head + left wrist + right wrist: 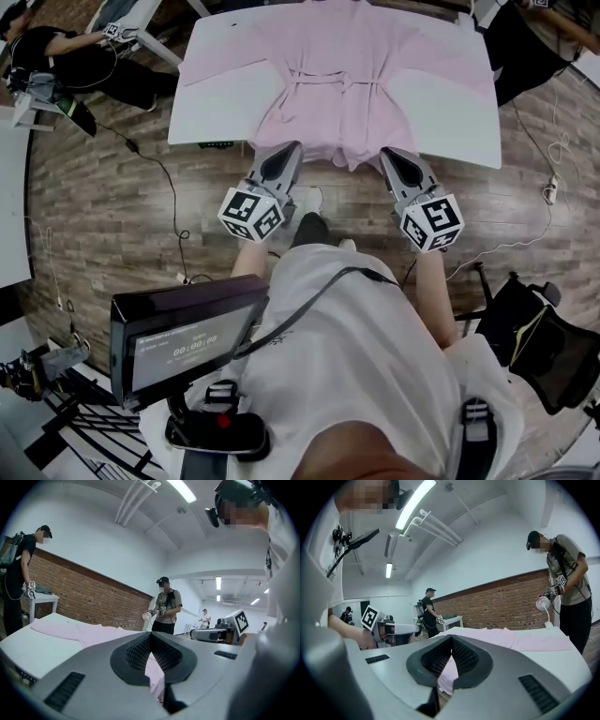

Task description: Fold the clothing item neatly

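A pink robe (337,84) lies spread on the white table (211,112), belt tied at the waist, its hem hanging over the near edge. My left gripper (284,150) is shut and empty, its tip just short of the hem's left side. My right gripper (394,155) is also shut and empty, by the hem's right side. In the left gripper view the closed jaws (150,634) point at the robe (93,632), with the hem showing below them. The right gripper view shows the shut jaws (451,638) before the pink cloth (511,641).
Wooden floor with cables surrounds the table. One person (66,66) stands at the far left, and another (164,606) stands beyond the table. A black chair (544,347) is at my right. A small white fan (542,604) stands at the table's far end. A screen (183,337) hangs at my chest.
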Demonstrator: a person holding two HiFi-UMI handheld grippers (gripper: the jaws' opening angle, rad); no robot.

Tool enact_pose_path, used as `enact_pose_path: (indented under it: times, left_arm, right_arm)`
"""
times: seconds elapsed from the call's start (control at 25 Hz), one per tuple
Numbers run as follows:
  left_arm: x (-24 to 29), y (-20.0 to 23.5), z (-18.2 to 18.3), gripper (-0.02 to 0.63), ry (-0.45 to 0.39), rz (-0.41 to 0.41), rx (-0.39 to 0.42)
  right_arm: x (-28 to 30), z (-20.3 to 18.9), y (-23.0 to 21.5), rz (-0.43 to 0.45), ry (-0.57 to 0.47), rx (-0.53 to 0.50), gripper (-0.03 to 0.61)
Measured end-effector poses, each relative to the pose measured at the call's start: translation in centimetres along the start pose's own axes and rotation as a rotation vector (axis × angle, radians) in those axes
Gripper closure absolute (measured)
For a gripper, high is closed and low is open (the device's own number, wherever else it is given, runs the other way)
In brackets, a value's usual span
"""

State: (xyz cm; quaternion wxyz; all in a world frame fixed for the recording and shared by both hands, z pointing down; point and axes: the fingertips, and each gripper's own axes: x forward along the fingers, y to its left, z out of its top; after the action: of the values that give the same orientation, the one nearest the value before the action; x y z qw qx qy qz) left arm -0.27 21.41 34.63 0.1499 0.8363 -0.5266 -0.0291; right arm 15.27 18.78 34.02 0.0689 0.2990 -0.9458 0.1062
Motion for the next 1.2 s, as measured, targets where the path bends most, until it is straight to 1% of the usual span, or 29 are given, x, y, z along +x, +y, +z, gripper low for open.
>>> enact_pose_path:
  times: [0.24,0.68,0.92,1.2]
  left_arm:
    - [3.4,3.5,1.7,0.612,0.009,-0.041,-0.008]
    - [8.3,9.6,4.3,0.612,0.042,-0.137,0.005]
    - [10.5,12.4,5.6,0.612,0.050,-0.189,0.012]
    - [12.4,14.9,6.0,0.612,0.073,-0.247,0.002]
  right_arm:
    - [3.4,1.2,-2.3,-0.049,0.001,0.008,0.575]
    - [9.3,3.7,-5.3,-0.151,-0.015,0.027,0.575]
    - [12.2,4.7,-6.1,-0.203,-0.010,0.022,0.575]
    - [14.5,5.0,-6.9,-0.267,-0.010,0.034,0.575]
